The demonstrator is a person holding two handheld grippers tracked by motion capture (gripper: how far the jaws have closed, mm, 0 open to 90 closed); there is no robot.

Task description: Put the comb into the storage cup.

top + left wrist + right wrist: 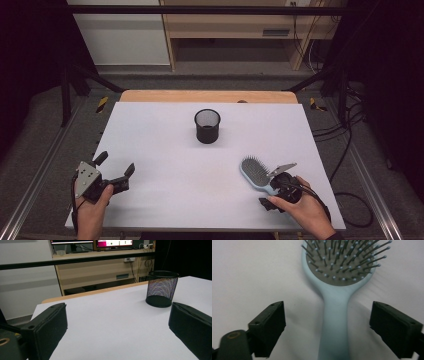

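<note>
Straddling hairbrush (335,315) handle, hand-held gripper (327,327) agape

Even, bright light on the white table (165,145); dim surroundings, soft blurry close-ups.

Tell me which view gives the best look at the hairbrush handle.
Right gripper view: the hairbrush runs lengthwise up the frame, its pale blue handle lying on the table between the open fingers, clear of both. The high view shows the brush small, its handle largely hidden under the right gripper. The left gripper view faces the mesh cup instead.
</note>
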